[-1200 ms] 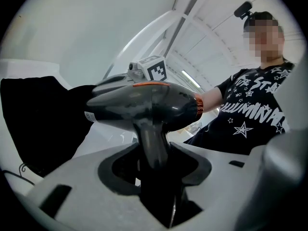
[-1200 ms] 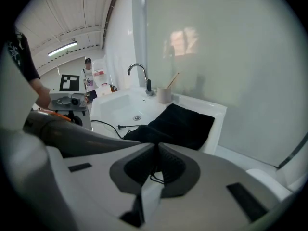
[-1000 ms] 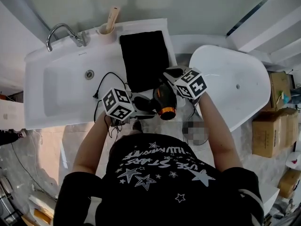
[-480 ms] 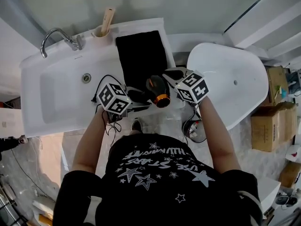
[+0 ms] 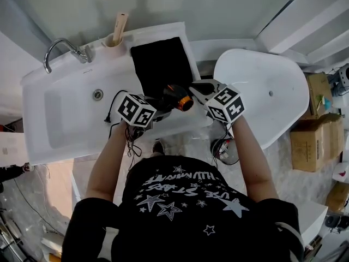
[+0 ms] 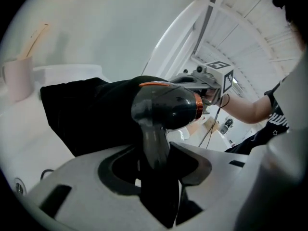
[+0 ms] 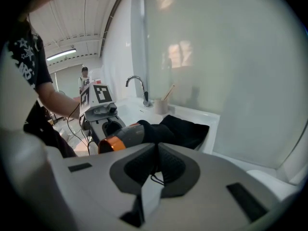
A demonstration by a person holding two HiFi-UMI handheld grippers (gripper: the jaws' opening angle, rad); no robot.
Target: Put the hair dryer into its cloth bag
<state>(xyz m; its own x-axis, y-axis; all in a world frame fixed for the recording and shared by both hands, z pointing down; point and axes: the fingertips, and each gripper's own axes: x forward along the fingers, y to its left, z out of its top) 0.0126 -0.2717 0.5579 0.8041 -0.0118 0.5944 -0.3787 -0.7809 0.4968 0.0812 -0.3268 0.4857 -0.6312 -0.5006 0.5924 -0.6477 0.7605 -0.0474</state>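
The black cloth bag (image 5: 161,64) lies flat on the counter to the right of the sink. The dark grey hair dryer (image 5: 175,98) with an orange ring hangs just above the counter, its front end inside the bag's mouth. My left gripper (image 5: 158,109) is shut on the dryer's handle (image 6: 154,148). In the left gripper view the dryer body (image 6: 166,107) meets the bag (image 6: 82,114). My right gripper (image 5: 193,86) is shut on the near edge of the bag (image 7: 185,131), right beside the dryer (image 7: 122,136); a thin black cord shows between its jaws.
A white sink (image 5: 38,113) with a faucet (image 5: 60,48) lies to the left, and a cup with a brush (image 5: 115,36) stands behind it. The dryer's power cord (image 5: 117,103) trails over the counter edge. A white bathtub (image 5: 262,97) and cardboard boxes (image 5: 313,141) are at the right.
My left gripper has carried the dryer away from me toward the bag, and its front end has gone into the bag's mouth. My right gripper has stayed at the bag's edge.
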